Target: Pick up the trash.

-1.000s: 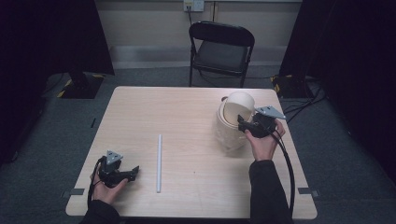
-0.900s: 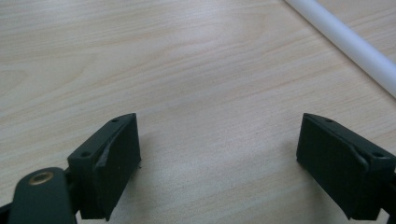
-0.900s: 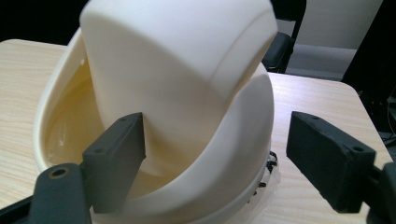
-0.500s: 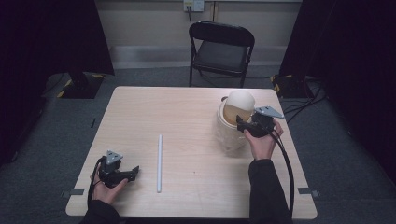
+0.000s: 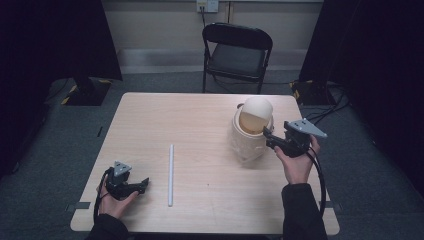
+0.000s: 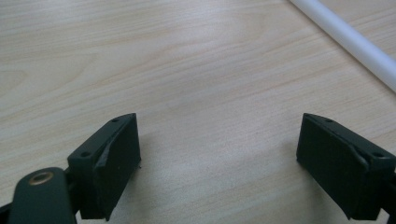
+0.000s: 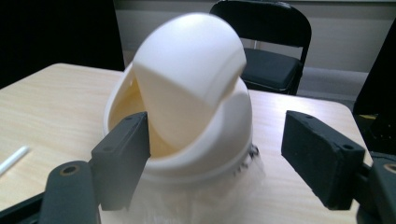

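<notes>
A dim room with dark curtains and a black folding chair (image 5: pixel 237 52) behind a pale wooden table (image 5: pixel 200 120). Take the small cream bin (image 5: pixel 250 136) as the landmark: it stands on the table's right half, nearer the far edge, with its domed swing lid (image 7: pixel 189 70) tipped so that the yellowish inside shows through the gap. A clear liner seems to bunch below its rim, though that part is blurred.

The right gripper (image 5: pixel 270 138) sits just beside the bin on its right, pointed at it; in the right gripper view its black jaws stand spread wide, one in front of the rim at the lid's opening and the other off to the side, gripping nothing. Well away from the bin, to its left and toward the person, a white straw (image 5: pixel 170 174) lies flat on the wood. Farther left again, the left gripper (image 5: pixel 141 184) rests near the table's front edge, jaws apart and empty, the straw near it.

By my reading, the lid is swung open and the straw untouched: picking it up and dropping it in the bin remains to be done
</notes>
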Action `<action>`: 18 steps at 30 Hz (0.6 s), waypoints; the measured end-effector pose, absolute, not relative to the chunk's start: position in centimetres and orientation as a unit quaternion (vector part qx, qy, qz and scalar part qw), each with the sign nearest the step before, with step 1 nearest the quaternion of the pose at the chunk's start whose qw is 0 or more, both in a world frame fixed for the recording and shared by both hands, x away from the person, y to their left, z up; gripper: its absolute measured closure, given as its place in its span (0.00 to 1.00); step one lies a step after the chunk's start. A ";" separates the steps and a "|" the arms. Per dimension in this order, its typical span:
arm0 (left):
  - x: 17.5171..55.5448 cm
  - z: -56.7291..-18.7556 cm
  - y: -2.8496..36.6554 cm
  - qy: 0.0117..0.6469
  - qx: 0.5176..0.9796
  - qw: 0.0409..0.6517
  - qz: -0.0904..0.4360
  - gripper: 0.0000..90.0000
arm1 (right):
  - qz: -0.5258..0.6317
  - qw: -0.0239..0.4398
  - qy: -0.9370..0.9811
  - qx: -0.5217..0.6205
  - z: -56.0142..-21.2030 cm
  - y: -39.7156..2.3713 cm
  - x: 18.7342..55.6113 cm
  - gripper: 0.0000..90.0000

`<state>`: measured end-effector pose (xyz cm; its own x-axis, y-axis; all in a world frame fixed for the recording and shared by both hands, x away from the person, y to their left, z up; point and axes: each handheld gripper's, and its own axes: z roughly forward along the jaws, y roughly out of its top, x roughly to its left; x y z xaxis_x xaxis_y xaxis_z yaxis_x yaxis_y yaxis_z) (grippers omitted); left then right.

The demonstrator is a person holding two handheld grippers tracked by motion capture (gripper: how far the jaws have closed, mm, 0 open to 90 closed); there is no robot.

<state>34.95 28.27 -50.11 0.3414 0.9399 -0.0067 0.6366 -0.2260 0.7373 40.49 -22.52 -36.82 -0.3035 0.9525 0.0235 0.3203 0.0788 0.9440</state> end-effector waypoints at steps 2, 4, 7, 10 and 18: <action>35.0 -50.1 28.3 0.526 0.749 0.332 0.229 0.14 | 0.472 0.330 0.658 0.485 -37.3 -23.0 39.9 0.26; 35.0 -50.1 28.3 0.526 0.749 0.332 0.228 0.14 | 0.470 0.320 0.664 0.486 -38.0 -23.4 39.2 0.26; 35.0 -50.1 28.3 0.527 0.747 0.336 0.226 0.15 | 0.461 0.299 0.675 0.492 -40.0 -24.1 38.3 0.27; 34.8 -50.1 28.5 0.527 0.747 0.335 0.228 0.19 | 0.446 0.279 0.687 0.501 -42.2 -24.6 37.9 0.28; 34.6 -49.9 28.9 0.522 0.745 0.345 0.233 0.37 | 0.417 0.252 0.704 0.516 -46.1 -25.6 37.4 0.30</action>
